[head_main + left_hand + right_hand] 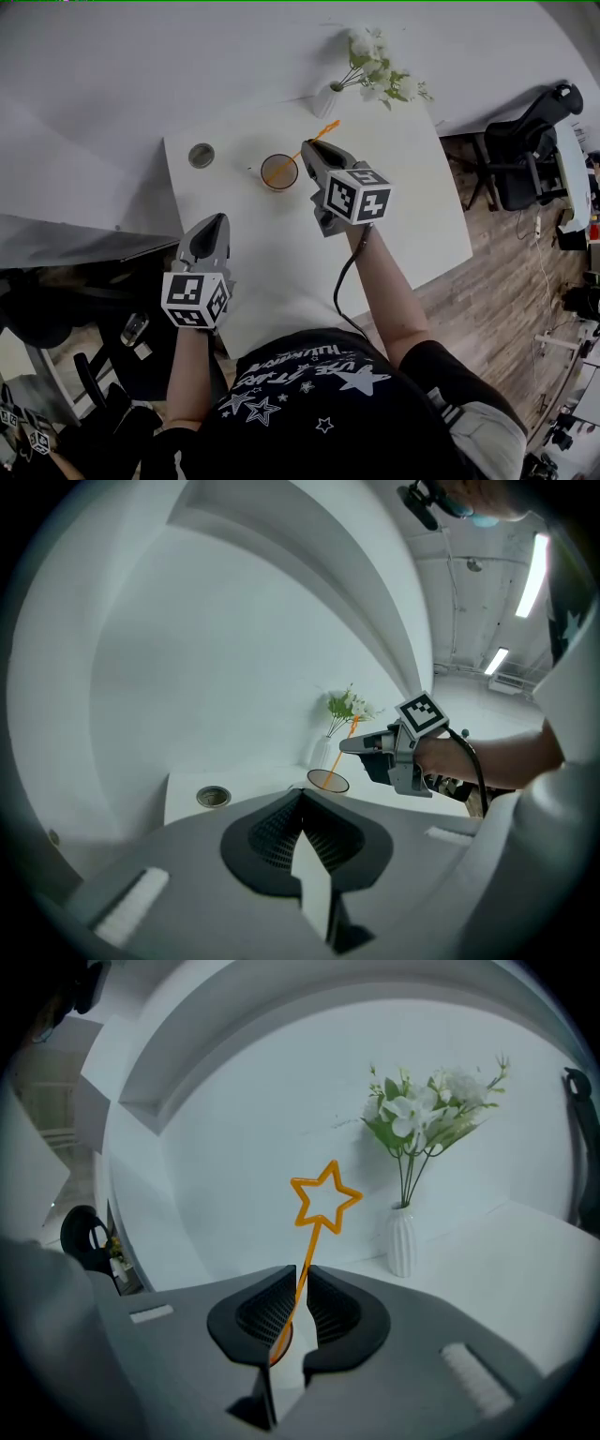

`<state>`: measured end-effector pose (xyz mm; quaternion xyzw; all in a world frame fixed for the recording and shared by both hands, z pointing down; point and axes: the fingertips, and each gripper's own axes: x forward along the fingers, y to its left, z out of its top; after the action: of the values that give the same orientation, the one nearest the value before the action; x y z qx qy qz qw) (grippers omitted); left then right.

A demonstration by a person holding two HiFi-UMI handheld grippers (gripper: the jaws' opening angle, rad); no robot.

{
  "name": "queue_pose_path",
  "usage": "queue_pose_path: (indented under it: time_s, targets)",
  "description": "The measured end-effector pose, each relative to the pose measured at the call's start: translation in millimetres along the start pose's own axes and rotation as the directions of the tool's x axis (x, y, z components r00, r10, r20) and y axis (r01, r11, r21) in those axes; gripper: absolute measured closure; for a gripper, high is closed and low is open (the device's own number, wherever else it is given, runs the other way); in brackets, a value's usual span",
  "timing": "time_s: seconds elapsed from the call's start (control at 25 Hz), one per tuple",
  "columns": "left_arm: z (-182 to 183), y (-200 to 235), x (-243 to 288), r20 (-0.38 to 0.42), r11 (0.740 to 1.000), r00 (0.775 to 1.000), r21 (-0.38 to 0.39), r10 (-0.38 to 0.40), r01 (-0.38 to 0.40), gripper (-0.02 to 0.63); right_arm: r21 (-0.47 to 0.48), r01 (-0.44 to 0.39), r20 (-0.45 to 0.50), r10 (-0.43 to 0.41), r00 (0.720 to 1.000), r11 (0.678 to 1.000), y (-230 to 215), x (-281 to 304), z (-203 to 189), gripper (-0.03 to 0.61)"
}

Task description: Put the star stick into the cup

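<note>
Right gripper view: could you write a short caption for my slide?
The right gripper grips a thin orange star-topped stick with a white ribbed vase of flowers behind.

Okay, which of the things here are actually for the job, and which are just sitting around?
For the job:
star stick
cup
right gripper, shut on the stick

Just lying about:
vase of flowers
grommet
chair
left gripper, shut and empty

Print on the black shirt [298, 367] — upside down, too blurred to read.
</note>
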<state>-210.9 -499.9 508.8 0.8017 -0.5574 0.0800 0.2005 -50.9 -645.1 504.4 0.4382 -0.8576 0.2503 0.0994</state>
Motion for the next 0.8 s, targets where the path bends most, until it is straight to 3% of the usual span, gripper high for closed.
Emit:
queue_pose_path:
  time_s: [0.8]
  targets:
    - [4, -20, -6, 0.001, 1.0, 1.0, 0.026, 0.003, -0.004, 0.61, 0.045, 0.006, -0.017, -0.005, 1.0, 0.999, -6, -25, -23, 0.459]
